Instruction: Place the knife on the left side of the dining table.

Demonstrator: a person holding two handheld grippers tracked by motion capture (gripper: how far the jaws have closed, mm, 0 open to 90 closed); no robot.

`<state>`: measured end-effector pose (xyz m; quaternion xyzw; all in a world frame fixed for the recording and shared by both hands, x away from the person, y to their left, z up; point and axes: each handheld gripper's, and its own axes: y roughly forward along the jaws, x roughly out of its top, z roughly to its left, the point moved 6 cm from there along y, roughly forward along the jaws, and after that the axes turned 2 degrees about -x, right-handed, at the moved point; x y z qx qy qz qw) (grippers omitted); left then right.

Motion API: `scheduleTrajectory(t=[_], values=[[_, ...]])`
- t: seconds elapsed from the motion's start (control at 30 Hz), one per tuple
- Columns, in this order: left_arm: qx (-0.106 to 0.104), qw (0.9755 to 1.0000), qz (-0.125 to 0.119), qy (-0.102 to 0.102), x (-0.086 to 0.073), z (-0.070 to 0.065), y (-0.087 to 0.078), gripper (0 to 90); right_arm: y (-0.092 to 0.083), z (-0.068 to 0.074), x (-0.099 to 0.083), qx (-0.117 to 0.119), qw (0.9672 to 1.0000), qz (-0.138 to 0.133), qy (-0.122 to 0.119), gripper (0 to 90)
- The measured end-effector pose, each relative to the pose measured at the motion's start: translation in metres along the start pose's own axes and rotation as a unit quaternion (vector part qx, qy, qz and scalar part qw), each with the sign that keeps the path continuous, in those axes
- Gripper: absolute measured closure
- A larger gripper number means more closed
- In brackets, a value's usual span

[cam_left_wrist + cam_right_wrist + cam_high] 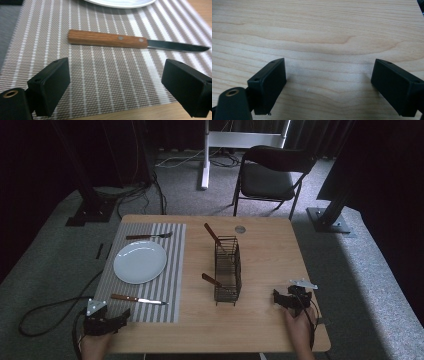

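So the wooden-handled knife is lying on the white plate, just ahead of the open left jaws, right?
Not quite. The knife lies on the striped placemat, beside the white plate rather than on it. It is indeed just ahead of the left gripper, whose jaws are open. The left gripper view shows this; the high view confirms it.

A lab: black curtains; floor cables; metal stands ring the table.
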<state>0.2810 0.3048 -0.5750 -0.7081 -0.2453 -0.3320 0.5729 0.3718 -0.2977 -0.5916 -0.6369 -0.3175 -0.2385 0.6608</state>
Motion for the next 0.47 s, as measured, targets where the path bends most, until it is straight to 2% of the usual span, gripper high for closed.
scheduleTrajectory(t=[0.1, 0.13, 0.17, 0.4, 0.47], values=[[0.009, 0.9999, -0.007, -0.001, -0.0012, 0.0006, -0.0026, 7.8, 0.0, 0.0, 0.0, 0.0, 1.0, 0.0, 0.0, 11.9], [0.011, 0.9999, -0.001, -0.001, -0.0024, 0.0009, -0.0022, 0.7, 0.0, 0.0, 0.0, 0.0, 1.0, 0.0, 0.0, 11.9], [0.013, 0.9999, 0.001, 0.0, -0.0037, 0.0009, -0.0018, 0.0, 0.0, 0.0, 0.0, 0.0, 1.0, 0.0, 0.0, 12.0], [0.04, 0.999, 0.007, 0.02, -0.0066, 0.0008, 0.001, 0.0, 0.0, 0.0, 0.0, 0.0, 1.0, 0.0, 0.0, 11.9], [0.04, 0.999, 0.01, 0.02, -0.0076, 0.001, 0.0025, 0.0, 0.0, -0.0001, 0.0, 0.0, 1.0, 0.0, 0.0, 11.9]])
